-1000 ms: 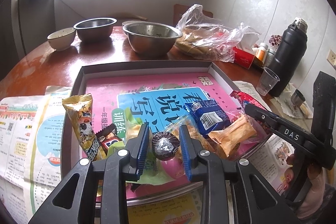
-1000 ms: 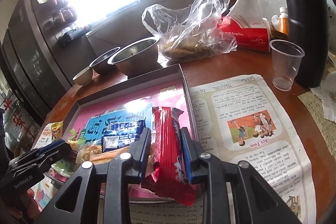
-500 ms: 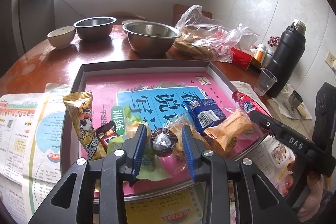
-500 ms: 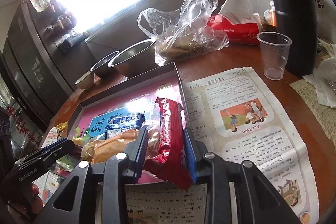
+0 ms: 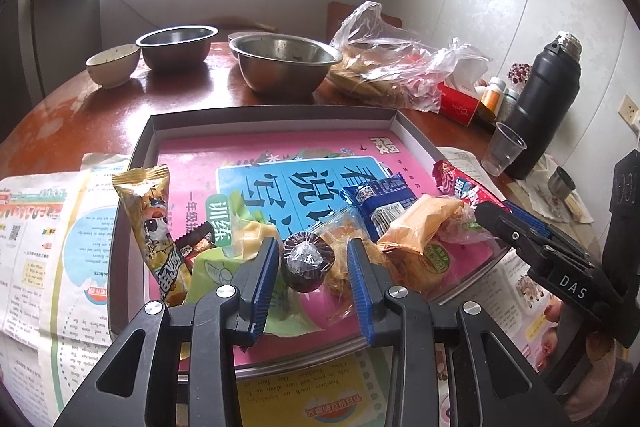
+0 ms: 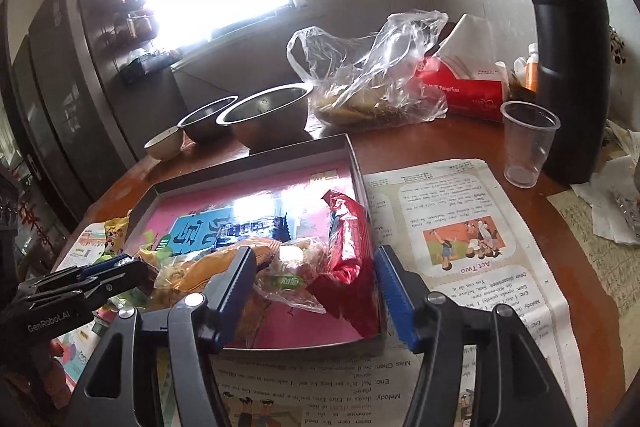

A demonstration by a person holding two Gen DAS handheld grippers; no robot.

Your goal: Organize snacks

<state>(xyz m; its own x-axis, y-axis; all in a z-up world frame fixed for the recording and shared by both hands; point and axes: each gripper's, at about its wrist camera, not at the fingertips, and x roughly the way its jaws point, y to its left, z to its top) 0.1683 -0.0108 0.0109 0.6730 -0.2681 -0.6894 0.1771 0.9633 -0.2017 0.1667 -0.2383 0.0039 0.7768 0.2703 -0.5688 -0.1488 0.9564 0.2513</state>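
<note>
We have just spread our right gripper [image 6: 316, 291] wide, dropping the long red foil snack packet [image 6: 346, 259] into the shallow grey cardboard tray [image 6: 256, 167], while our left gripper [image 5: 313, 263] stands narrowly parted around a small round dark wrapped sweet [image 5: 306, 261] at the tray's near edge, not squeezing it.

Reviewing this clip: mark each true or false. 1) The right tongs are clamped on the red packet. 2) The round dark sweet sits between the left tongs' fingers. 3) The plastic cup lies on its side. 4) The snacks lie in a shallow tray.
1) False: the right tongs have just been opening; the red packet lies free between them.
2) True: round dark sweet, left tongs.
3) False: the plastic cup stands upright.
4) True: tray.
</note>
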